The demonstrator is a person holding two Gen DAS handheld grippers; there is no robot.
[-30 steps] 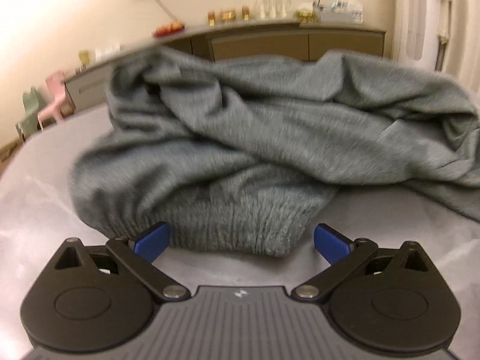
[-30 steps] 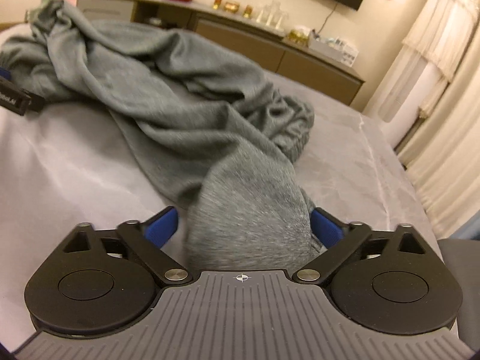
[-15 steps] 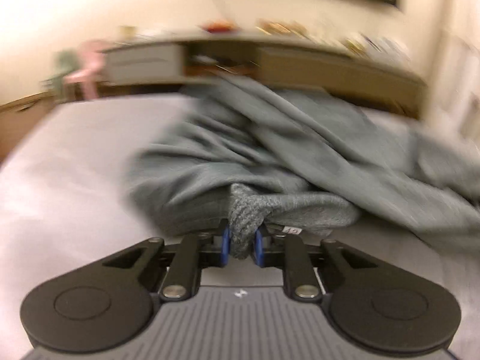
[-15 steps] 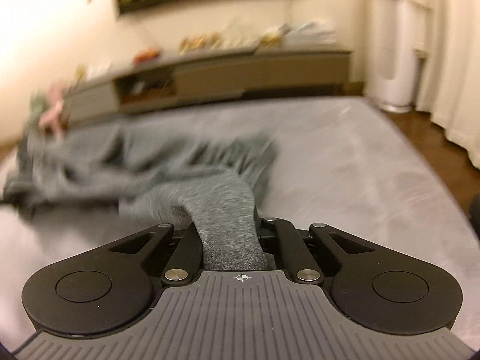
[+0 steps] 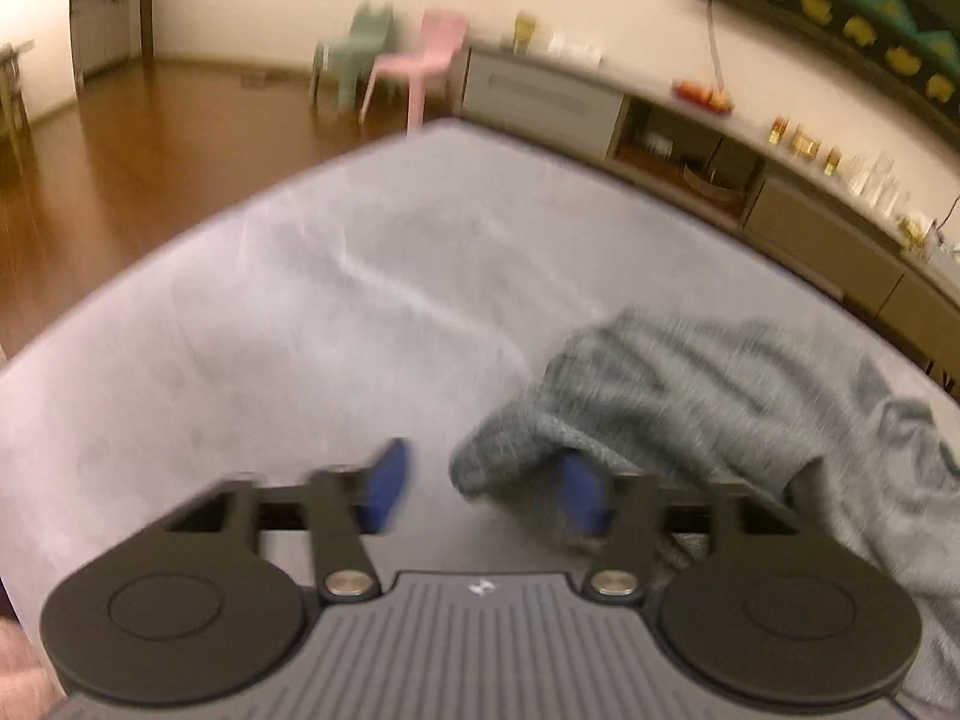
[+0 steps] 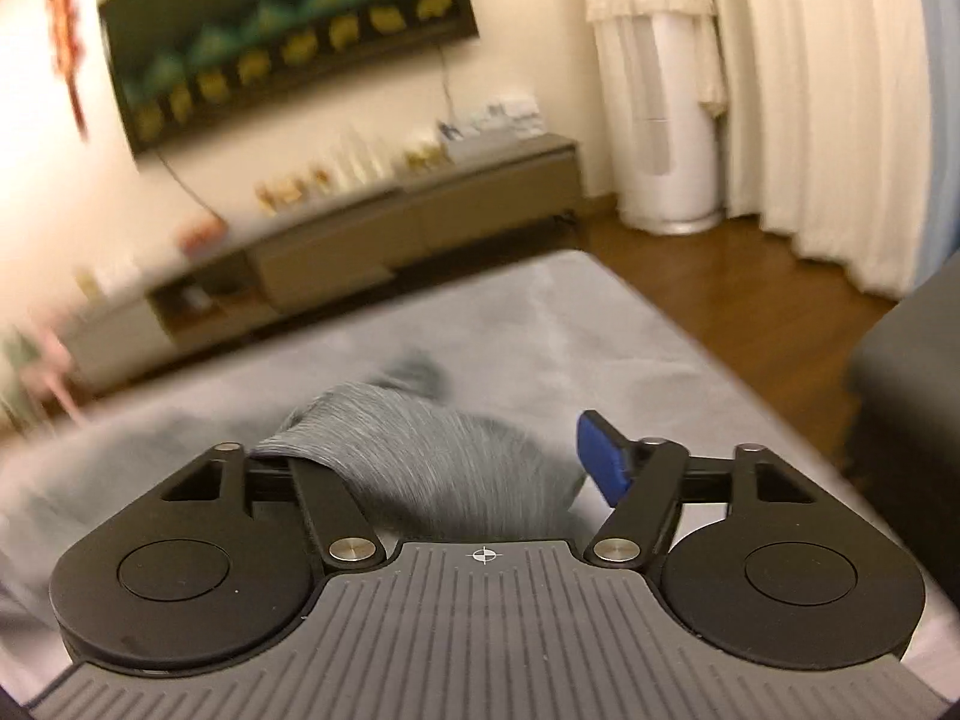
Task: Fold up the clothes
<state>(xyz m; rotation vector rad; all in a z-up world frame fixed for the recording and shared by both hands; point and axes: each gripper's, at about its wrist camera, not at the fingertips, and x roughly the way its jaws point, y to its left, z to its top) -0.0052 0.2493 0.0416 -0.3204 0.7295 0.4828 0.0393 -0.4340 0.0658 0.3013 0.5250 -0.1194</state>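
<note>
Grey knit sweater [image 5: 708, 396] lying bunched on grey tabletop [image 5: 312, 300].
Draping over right blue pad of left gripper [image 5: 486, 486], jaws standing wide apart, gripping nothing; likewise covering left finger of right gripper [image 6: 444, 468], also spread wide.

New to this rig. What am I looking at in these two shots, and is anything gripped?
No robot arm here: a person holds a two-finger gripper in each hand, each with a fisheye camera looking along its fingers. One shot is from the left gripper, the other from the right gripper. Both look across a grey table with a grey sweater on it. Both sets of jaws stand open. Cloth drapes over one finger of each, but nothing is clamped. Both pictures are motion-blurred.
</note>
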